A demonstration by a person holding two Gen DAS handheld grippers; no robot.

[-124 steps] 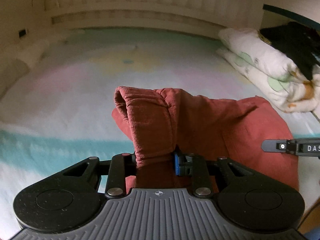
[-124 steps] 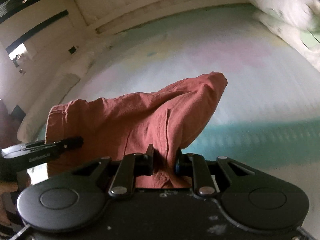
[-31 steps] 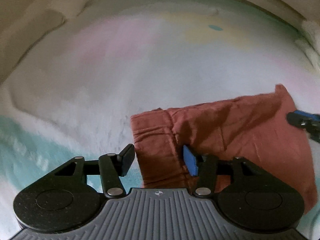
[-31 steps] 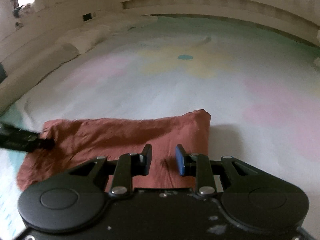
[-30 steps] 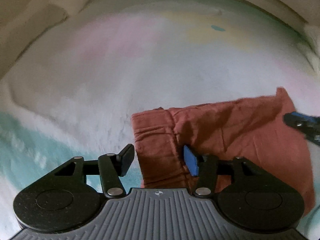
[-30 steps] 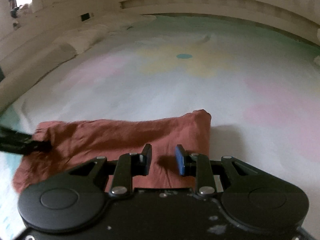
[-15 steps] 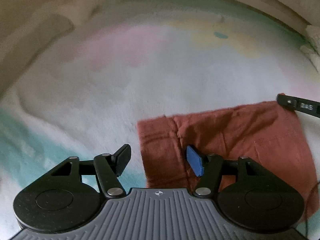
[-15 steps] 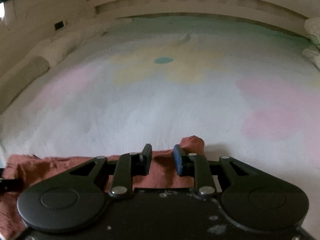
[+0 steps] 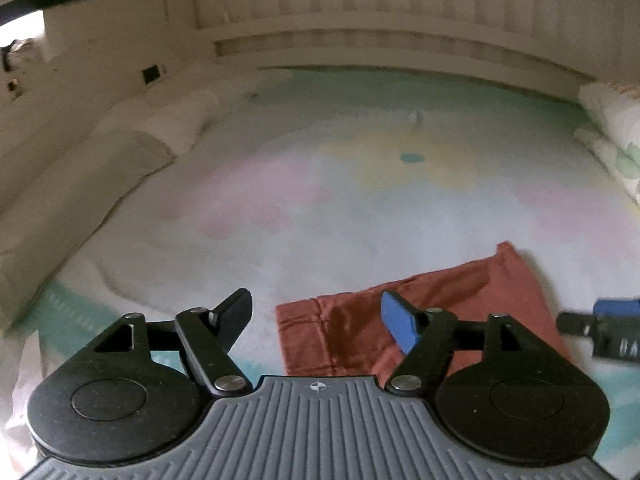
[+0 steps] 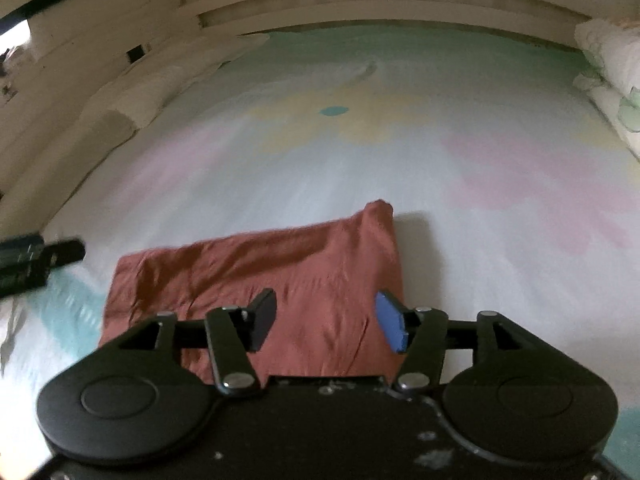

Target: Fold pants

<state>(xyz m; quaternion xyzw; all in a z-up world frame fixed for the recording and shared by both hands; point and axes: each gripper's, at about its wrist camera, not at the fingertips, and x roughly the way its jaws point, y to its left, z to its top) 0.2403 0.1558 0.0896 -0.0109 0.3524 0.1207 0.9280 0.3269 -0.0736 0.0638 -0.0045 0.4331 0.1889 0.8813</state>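
Note:
The rust-red pants [image 9: 440,300] lie folded flat in a compact rectangle on the pastel bedsheet [image 9: 320,208]. In the left wrist view my left gripper [image 9: 316,320] is open and empty, raised above the fold's left end. In the right wrist view the pants [image 10: 280,272] lie just ahead, and my right gripper [image 10: 326,322] is open and empty above their near right part. The right gripper's tip shows at the right edge of the left wrist view [image 9: 600,328]; the left gripper's tip shows at the left edge of the right wrist view [image 10: 36,260].
The sheet [image 10: 400,140] has pink, yellow and teal patches. Pillows [image 9: 132,148] line the left wall. A folded floral quilt [image 9: 616,136] sits at the far right. A slatted headboard [image 9: 400,32] closes the far side.
Both grippers have let go of the pants, opened wider and lifted back from the folded pants. The pants stay flat on the sheet.

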